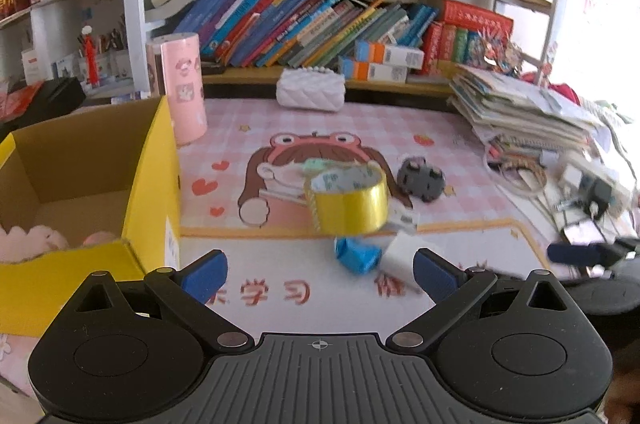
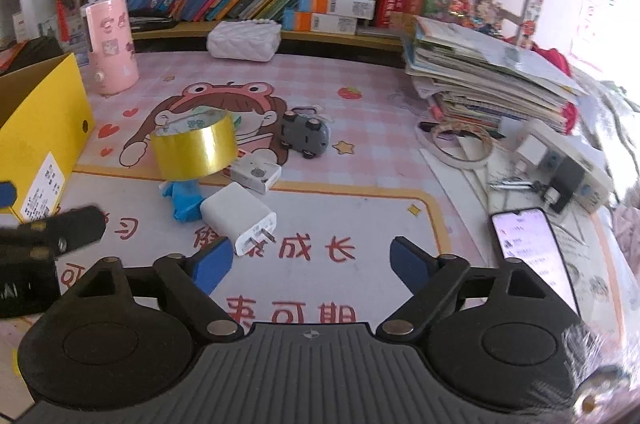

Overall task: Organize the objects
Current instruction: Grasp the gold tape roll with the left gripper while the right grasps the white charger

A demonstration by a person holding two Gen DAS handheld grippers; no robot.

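Observation:
A gold tape roll [image 1: 347, 202] [image 2: 195, 151] stands on the pink desk mat [image 1: 360, 128]. Next to it lie a blue crumpled item [image 1: 357, 255] [image 2: 185, 199], a white charger plug [image 1: 400, 256] [image 2: 239, 218], a small white box [image 2: 255, 173] and a grey toy car [image 1: 421, 178] [image 2: 305, 136]. A yellow cardboard box [image 1: 150, 192] [image 2: 44, 128] stands at the left with pink soft things inside. My left gripper [image 1: 320, 274] is open and empty, just short of the blue item and plug. My right gripper [image 2: 312, 264] is open and empty, its left finger beside the plug.
A pink cylinder [image 1: 182, 86] and a white quilted pouch [image 1: 311, 90] stand at the back below full bookshelves. A tall paper stack [image 2: 484, 80], tape rings [image 2: 460, 144], adapters [image 2: 560, 176] and a lit phone [image 2: 532, 248] crowd the right side.

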